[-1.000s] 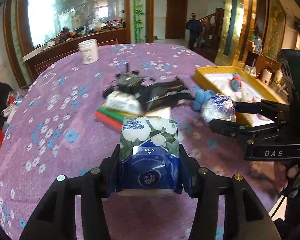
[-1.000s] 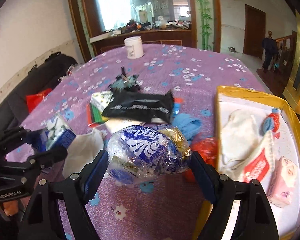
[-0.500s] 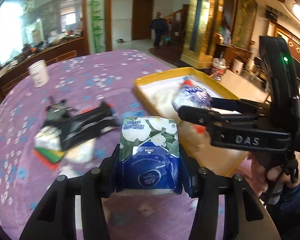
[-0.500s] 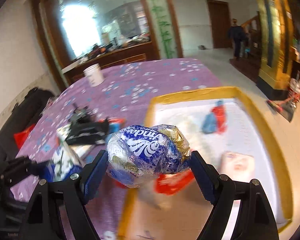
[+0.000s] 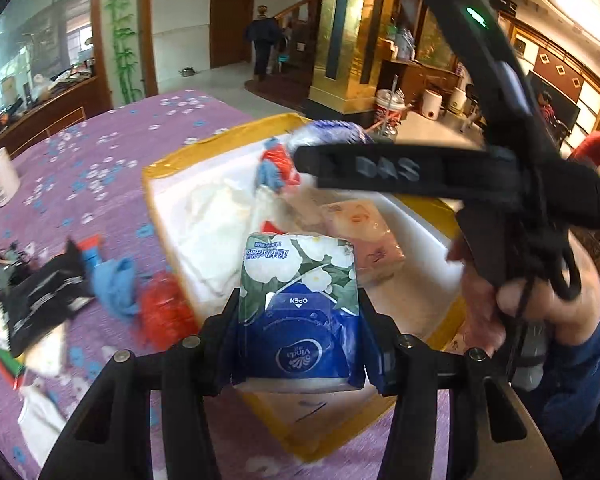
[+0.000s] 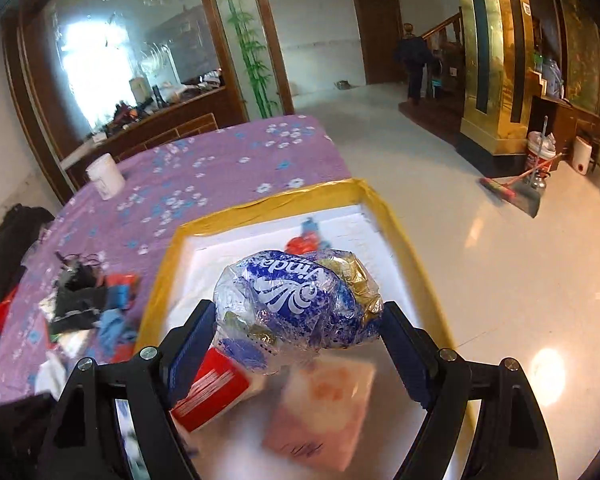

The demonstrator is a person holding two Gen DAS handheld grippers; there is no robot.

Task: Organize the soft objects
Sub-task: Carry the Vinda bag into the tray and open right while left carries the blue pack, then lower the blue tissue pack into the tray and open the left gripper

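Tissue pack (image 5: 298, 308), blue with white flowers and an "OPEN" tab, sits clenched between the two fingers of the left gripper (image 5: 299, 336), held above the near edge of the yellow-rimmed tray (image 5: 220, 148). One crumpled plastic bag (image 6: 296, 308), printed blue and white with a gold patch, is squeezed in the jaws of the right gripper (image 6: 296, 340), which hangs over the tray's near half; in the left wrist view that gripper (image 5: 312, 160) crosses from the right, held by one hand (image 5: 532, 296), with the bag (image 5: 328, 130) at its tip, though its jaws are blurred there.

Below the bag, inside the tray, lie one pink tissue pack (image 6: 320, 412) on the right and one red-and-white packet (image 6: 212, 388) on the left, both blurred. At the tray's far end is one small red-and-blue item (image 6: 306, 240). One white cloth (image 5: 216, 220) lies in the tray's left part.

Left of the tray, on the purple flowered tablecloth (image 6: 220, 160), is a loose pile: one black pouch (image 5: 44, 300), one blue cloth (image 5: 116, 284) and one red mesh item (image 5: 164, 312), the last two just beside the tray's left rim. Other pieces in the pile are too blurred to count. One white jar (image 6: 105, 176) stands at the far left of the table, well apart from everything.
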